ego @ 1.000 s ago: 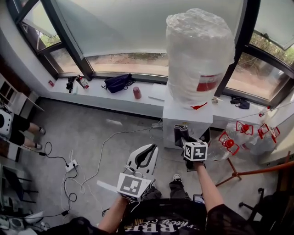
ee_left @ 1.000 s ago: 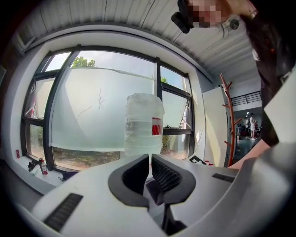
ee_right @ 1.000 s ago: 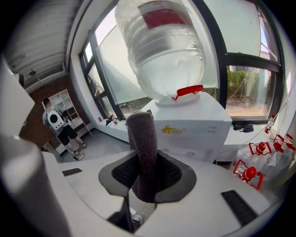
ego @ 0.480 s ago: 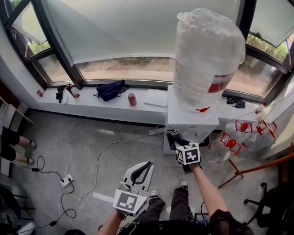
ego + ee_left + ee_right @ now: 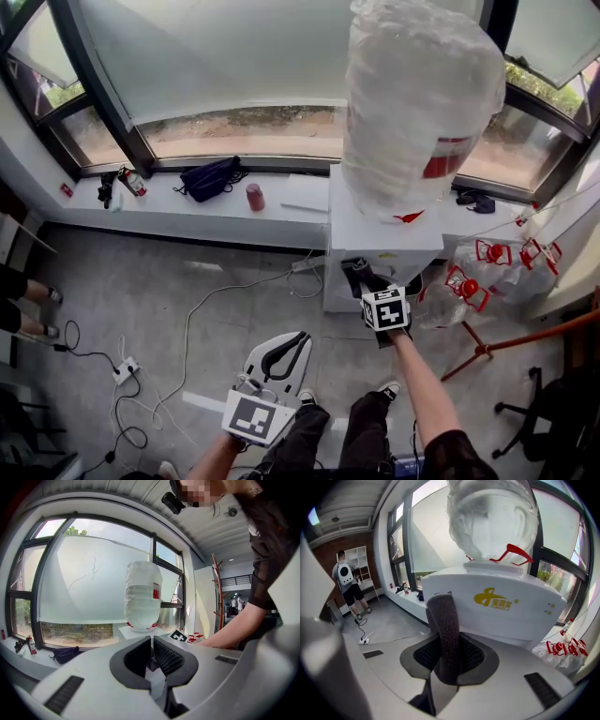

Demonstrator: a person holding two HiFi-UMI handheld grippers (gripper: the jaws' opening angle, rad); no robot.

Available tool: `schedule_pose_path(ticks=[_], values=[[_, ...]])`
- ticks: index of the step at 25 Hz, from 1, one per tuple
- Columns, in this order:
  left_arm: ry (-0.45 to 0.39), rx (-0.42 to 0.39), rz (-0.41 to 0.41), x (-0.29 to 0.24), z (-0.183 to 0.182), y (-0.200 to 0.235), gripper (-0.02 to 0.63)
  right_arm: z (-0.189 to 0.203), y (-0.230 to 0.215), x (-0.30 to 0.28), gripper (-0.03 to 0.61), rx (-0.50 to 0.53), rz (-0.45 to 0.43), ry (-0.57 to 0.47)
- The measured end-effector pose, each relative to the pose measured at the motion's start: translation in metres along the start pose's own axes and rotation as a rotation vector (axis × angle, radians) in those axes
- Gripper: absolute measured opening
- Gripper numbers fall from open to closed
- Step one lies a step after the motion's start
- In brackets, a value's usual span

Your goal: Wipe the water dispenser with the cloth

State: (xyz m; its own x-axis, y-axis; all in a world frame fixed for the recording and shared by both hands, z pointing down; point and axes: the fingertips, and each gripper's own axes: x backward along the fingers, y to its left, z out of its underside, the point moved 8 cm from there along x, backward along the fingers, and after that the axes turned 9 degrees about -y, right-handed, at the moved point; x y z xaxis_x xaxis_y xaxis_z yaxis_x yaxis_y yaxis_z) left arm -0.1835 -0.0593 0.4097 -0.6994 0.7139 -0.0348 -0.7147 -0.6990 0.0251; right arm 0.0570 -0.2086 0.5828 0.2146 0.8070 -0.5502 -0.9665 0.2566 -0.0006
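Note:
The white water dispenser (image 5: pixel 384 234) stands under the window with a plastic-wrapped bottle (image 5: pixel 422 94) on top. My right gripper (image 5: pixel 367 281) is shut on a dark grey cloth (image 5: pixel 443 630), which stands up between its jaws right at the dispenser's front panel (image 5: pixel 501 609) with the yellow logo. The bottle (image 5: pixel 490 517) looms above. My left gripper (image 5: pixel 281 354) hangs lower and to the left, over the floor, away from the dispenser. Its jaws are shut with nothing between them (image 5: pixel 152 641), and the dispenser (image 5: pixel 136 632) shows beyond.
On the window sill (image 5: pixel 187 211) lie a black bag (image 5: pixel 208 176) and a red can (image 5: pixel 254 197). Cables and a power strip (image 5: pixel 122 372) trail over the floor. Several red-capped bottles (image 5: pixel 497 262) and a wooden stand (image 5: pixel 506 347) crowd the right. A person (image 5: pixel 347 590) stands far left.
The head view has swung a little. My right gripper keeps the cloth at the dispenser's front. My left gripper has dropped lower and nearer to my body.

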Motion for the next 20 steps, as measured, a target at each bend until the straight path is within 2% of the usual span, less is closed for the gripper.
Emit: schedule_pose_path(ticks=[4, 8, 13, 20], values=[[0.024, -0.012, 0.015, -0.014, 0.009, -0.010, 0.032, 0.005, -0.038, 0.007, 0.106, -0.003, 0.041, -0.013], [0.012, -0.007, 0.027, -0.029, 0.010, -0.027, 0.032, 0.015, -0.082, 0.021, 0.106, 0.002, 0.090, 0.002], [0.013, 0.002, 0.038, -0.050, 0.010, -0.047, 0.033, 0.030, -0.128, 0.037, 0.106, -0.044, 0.144, 0.017], [0.007, 0.017, 0.035, -0.078, 0.012, -0.072, 0.032, 0.050, -0.181, 0.052, 0.106, -0.054, 0.183, 0.046]])
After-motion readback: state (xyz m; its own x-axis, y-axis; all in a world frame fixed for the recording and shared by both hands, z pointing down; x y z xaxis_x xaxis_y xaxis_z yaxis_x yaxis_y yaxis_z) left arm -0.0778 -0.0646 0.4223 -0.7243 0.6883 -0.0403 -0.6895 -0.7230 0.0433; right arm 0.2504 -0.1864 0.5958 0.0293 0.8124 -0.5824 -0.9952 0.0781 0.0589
